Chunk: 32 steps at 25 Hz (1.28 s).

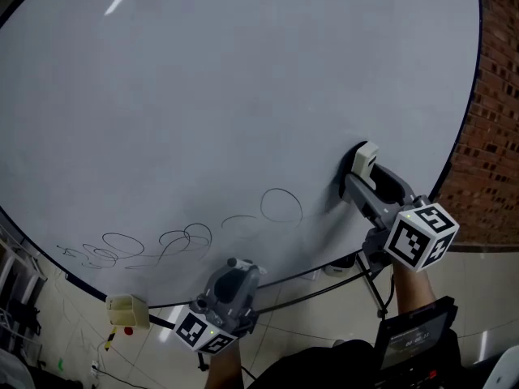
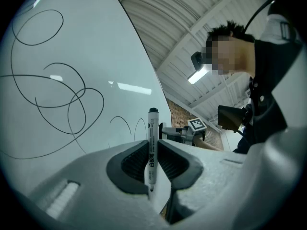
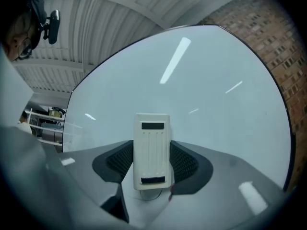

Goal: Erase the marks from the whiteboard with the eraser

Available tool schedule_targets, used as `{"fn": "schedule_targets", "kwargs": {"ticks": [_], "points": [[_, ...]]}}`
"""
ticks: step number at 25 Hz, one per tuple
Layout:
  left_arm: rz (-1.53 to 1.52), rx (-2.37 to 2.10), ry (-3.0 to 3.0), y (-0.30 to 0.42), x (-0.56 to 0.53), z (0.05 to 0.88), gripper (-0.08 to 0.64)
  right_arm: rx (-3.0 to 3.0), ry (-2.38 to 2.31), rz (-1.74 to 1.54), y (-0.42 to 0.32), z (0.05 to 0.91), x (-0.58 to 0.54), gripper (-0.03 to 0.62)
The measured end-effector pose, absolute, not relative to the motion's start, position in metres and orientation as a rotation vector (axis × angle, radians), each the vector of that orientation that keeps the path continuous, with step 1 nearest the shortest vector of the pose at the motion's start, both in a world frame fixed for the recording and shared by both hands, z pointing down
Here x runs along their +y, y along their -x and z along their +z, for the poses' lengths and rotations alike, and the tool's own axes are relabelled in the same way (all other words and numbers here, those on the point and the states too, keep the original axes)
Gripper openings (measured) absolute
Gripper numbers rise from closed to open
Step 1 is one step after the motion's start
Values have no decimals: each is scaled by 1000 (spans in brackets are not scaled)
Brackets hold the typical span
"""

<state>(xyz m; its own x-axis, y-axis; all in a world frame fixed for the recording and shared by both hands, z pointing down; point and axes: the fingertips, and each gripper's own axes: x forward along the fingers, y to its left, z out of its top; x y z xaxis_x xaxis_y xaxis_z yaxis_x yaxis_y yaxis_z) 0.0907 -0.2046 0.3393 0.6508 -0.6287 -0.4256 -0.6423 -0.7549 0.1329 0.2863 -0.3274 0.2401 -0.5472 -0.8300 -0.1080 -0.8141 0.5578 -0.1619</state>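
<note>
Eraser (image 1: 364, 160) pinched between the jaws of my right gripper (image 1: 362, 178), at the whiteboard's (image 1: 243, 87) lower right, to the right of the looped marks (image 1: 188, 239). Contact with the whiteboard surface not resolvable. My left gripper (image 1: 233, 267), at the whiteboard's bottom edge, is clamped on a marker (image 2: 152, 147).

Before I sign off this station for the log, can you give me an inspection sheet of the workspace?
Surface: whiteboard, mostly clean, pen marks looping along its lower part.
Job's things: eraser at the board, right of the marks; marks not yet wiped.
Clutter: small pale box by the board's lower edge.
Tongs: left tongs shut on a marker; right tongs shut on the eraser.
Cables: thin dark lines under the board, cable or stand rod, cannot tell.
Surroundings: brick wall at right, tiled floor below.
</note>
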Motion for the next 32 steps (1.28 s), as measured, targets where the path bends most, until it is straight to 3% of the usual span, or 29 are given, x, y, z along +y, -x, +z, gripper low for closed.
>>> {"fn": "schedule_targets", "kwargs": {"ticks": [5, 14, 19, 23, 32], "points": [[698, 1104, 2837, -76, -202, 350, 58, 2659, 1476, 22, -274, 256, -323, 239], [665, 1113, 2865, -86, -204, 355, 58, 2686, 1485, -439, -291, 419, -334, 239], [609, 1124, 2869, -106, -201, 347, 58, 2676, 1455, -554, -294, 450, -332, 239], [574, 1172, 2838, -112, -197, 346, 58, 2656, 1360, -540, -285, 420, -328, 239], [622, 1284, 2740, -103, -179, 338, 58, 2674, 1145, -180, -263, 240, -319, 239]]}}
